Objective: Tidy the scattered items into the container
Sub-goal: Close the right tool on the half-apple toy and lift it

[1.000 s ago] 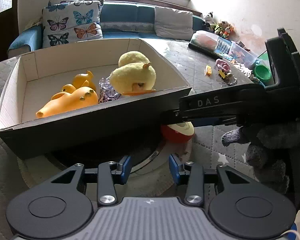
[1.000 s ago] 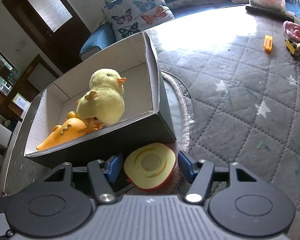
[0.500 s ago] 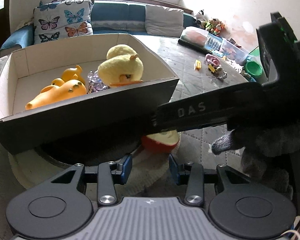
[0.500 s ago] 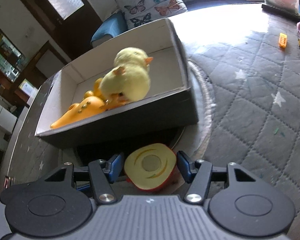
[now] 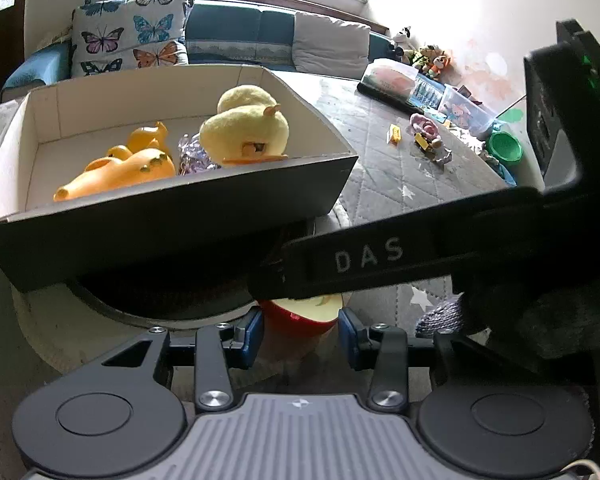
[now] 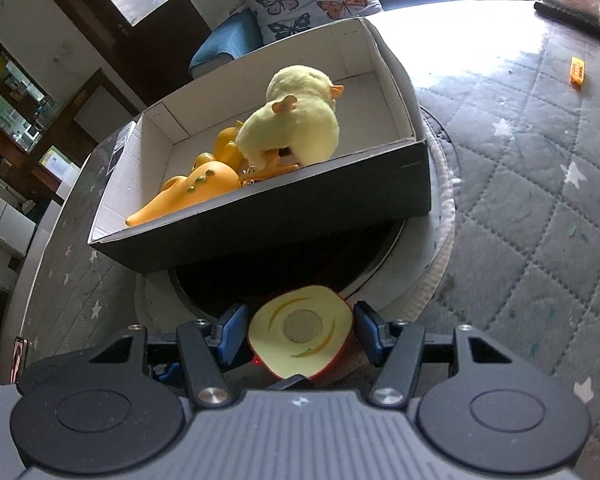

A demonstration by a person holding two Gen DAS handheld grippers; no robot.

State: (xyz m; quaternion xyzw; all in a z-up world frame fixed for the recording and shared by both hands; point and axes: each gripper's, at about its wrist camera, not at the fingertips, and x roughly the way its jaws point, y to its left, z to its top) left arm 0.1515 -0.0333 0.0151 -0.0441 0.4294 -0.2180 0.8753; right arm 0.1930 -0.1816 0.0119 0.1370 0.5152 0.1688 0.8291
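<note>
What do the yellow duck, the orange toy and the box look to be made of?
Yellow duck: plush fabric, fuzzy matte nap. Orange toy: likely moulded plastic or rubber, smooth with slight sheen. Box: cardboard, matte dark outside, pale inside with fold creases.

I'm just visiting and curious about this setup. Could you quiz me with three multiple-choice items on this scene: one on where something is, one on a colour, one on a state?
1. Where is the yellow plush duck?
A. Inside the box
B. On the sofa
C. Under the table

2. What colour is the apple half's outer skin?
A. Green
B. Red
C. Purple

3. What is the right gripper doing?
A. Hanging open and empty
B. Gripping the box wall
C. Holding the apple half

Answers: 1 A, it sits between the box's walls. 2 B, red shows below the cut face. 3 C, its blue pads flank the fruit.
</note>
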